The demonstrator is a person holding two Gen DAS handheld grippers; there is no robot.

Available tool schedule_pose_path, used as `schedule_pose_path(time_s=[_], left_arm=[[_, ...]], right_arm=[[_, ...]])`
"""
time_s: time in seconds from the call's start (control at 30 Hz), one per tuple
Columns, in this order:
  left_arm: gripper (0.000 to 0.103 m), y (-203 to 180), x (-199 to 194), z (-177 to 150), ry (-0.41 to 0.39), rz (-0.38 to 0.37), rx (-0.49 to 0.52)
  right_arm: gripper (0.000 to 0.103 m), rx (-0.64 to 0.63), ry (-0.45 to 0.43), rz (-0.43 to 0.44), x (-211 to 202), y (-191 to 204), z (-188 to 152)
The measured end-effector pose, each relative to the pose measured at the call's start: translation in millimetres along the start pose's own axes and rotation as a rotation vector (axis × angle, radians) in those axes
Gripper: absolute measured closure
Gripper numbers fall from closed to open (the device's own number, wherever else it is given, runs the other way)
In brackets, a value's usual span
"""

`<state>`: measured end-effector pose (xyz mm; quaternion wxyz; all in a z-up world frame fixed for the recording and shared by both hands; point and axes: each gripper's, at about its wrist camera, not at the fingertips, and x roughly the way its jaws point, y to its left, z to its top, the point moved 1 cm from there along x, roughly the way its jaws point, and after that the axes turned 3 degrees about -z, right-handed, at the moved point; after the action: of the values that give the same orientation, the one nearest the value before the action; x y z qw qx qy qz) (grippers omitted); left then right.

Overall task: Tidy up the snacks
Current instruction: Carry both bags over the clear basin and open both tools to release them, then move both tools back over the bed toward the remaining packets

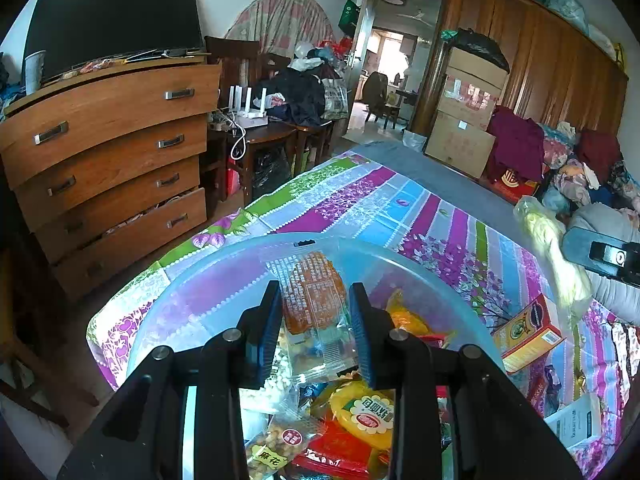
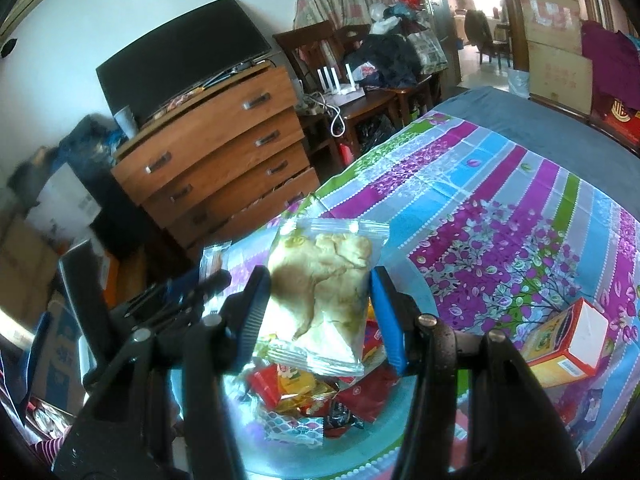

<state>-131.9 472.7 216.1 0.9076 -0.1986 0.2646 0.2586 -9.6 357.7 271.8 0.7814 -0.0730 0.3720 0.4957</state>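
From the left wrist view, a translucent blue plastic tub [image 1: 192,300] sits on a striped floral sheet [image 1: 400,208] spread over a bed; inside it lie a pile of wrapped snacks, among them a yellow jelly cup [image 1: 366,416] and a clear bag of fried dough twists [image 1: 280,440]. The left claw [image 1: 316,320] is clenched on a clear packet holding an orange-brown cake [image 1: 316,300], held above the tub's contents. A yellow and red carton [image 1: 528,332] lies on the sheet right of the tub. A wooden chest of drawers [image 1: 112,148] with a dark television [image 1: 112,24] on top stands at the left, a wardrobe [image 1: 540,60] at the right. From the right wrist view, the right claw [image 2: 316,312] grips a clear packet of pale pastry [image 2: 320,292] by its sides, held over the same tub [image 2: 416,280], where red and yellow wrappers [image 2: 304,388] lie heaped. The left claw [image 2: 212,284] shows at the left, blurred, with its packet [image 2: 214,262]. The carton [image 2: 568,340] lies right of the tub on the sheet [image 2: 500,208].
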Motion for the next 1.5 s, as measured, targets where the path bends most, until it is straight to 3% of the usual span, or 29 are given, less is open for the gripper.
schedule_pose_path(time_s=[0.23, 0.37, 0.43, 0.5, 0.63, 0.83, 1.03, 1.17, 1.27, 1.33, 1.37, 1.5], left_arm=[[0.067, 1, 2, 1, -0.001, 0.015, -0.006], [0.046, 4, 1, 0, -0.016, 0.038, -0.02], [0.045, 6, 1, 1, -0.018, 0.046, -0.023], [0.043, 9, 1, 1, -0.017, 0.047, -0.029], [0.038, 10, 1, 1, -0.023, 0.064, -0.034], [0.035, 7, -4, 1, -0.027, 0.08, -0.033], [0.035, -10, -23, 1, -0.049, 0.067, -0.008], [0.035, -45, -57, -7, -0.105, 0.006, 0.057], [0.035, -96, -83, -26, -0.137, -0.098, 0.176], [0.035, -134, -95, -43, -0.136, -0.182, 0.246], [0.035, -148, -98, -49, -0.13, -0.22, 0.265], [0.035, -205, -105, -73, -0.09, -0.353, 0.306]], right_arm=[[0.049, -0.019, 0.024, 0.007, 5, 7, 0], [0.049, -0.03, 0.028, 0.013, 8, 11, 0], [0.047, -0.035, 0.023, 0.014, 6, 13, 0], [0.037, -0.034, 0.009, 0.013, 3, 13, 1], [0.037, -0.025, -0.014, 0.025, -5, 13, 0], [0.037, -0.049, -0.077, 0.03, -33, 20, -4], [0.033, -0.08, -0.203, 0.01, -95, 15, -26], [0.026, -0.051, -0.282, -0.076, -152, -25, -77], [0.027, 0.058, -0.257, -0.153, -184, -84, -122], [0.039, 0.137, -0.221, -0.215, -198, -128, -146], [0.05, 0.195, -0.194, -0.286, -210, -163, -164], [0.06, 0.37, -0.138, -0.431, -234, -258, -204]])
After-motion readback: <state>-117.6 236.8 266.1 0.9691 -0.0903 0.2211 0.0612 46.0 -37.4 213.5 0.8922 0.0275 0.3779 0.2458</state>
